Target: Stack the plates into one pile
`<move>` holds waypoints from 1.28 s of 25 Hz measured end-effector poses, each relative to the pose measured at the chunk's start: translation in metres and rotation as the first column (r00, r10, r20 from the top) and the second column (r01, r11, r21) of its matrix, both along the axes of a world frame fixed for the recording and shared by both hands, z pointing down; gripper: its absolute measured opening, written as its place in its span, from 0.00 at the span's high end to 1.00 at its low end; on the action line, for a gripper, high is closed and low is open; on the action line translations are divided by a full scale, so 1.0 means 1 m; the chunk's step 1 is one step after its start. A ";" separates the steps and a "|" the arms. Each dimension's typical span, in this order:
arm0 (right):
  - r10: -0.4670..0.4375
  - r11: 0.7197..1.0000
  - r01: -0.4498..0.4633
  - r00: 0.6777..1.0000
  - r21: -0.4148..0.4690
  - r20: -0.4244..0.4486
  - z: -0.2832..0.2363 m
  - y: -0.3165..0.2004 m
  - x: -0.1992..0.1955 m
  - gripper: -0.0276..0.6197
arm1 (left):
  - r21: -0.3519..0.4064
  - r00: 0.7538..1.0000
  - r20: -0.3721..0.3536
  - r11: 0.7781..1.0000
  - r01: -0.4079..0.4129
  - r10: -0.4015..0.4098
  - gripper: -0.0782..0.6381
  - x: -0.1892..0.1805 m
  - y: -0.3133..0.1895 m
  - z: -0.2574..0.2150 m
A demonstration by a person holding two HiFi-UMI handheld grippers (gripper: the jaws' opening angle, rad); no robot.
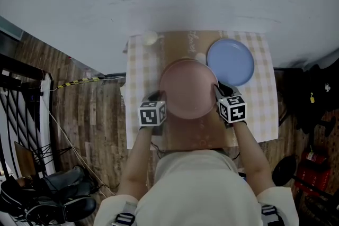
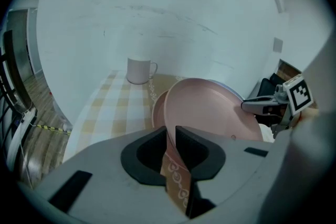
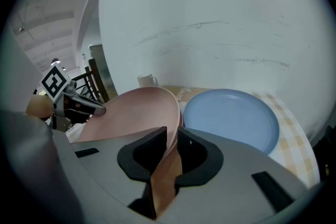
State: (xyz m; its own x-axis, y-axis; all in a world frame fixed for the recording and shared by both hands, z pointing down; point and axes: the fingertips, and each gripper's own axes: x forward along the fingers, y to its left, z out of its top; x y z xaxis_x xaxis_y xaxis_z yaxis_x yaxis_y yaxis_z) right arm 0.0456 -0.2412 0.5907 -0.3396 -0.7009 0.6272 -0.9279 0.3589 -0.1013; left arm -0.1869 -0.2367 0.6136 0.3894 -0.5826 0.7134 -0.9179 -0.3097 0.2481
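Your left tool [image 1: 159, 98] and right tool [image 1: 218, 90] are each clamped on opposite rims of the pink plate [image 1: 188, 87].

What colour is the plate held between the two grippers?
The plate is pink, clearest in the head view.

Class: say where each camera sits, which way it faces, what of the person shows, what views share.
Head view: on the person's head, facing steeply down at the checked tablecloth; forearms, left hand-held gripper and right hand-held gripper show.
Left gripper view: on that gripper, facing the white mug; the right hand-held gripper shows.
Right gripper view: likewise, facing the round blue plate; a hand shows.
All share the round pink plate.
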 end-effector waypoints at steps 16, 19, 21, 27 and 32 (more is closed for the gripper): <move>0.012 0.999 -0.014 0.999 -0.042 -0.049 0.023 -0.024 -0.010 0.87 | -0.008 0.997 0.077 0.999 -0.032 0.032 0.82 -0.010 -0.029 0.017; 0.019 0.999 -0.023 0.998 -0.050 -0.063 0.028 -0.025 -0.010 0.87 | -0.007 0.995 0.091 0.999 -0.041 0.042 0.82 -0.009 -0.031 0.020; 0.026 0.998 -0.030 0.997 -0.058 -0.068 0.031 -0.025 -0.009 0.87 | -0.006 0.995 0.093 0.999 -0.045 0.045 0.82 -0.009 -0.033 0.021; 0.041 0.997 -0.045 0.997 -0.063 -0.070 0.035 -0.026 -0.007 0.87 | 0.005 0.994 0.096 0.999 -0.053 0.052 0.80 -0.008 -0.035 0.025; 0.045 0.996 -0.050 0.996 -0.072 -0.072 0.038 -0.026 -0.006 0.87 | 0.007 0.995 0.092 0.999 -0.050 0.049 0.80 -0.007 -0.036 0.026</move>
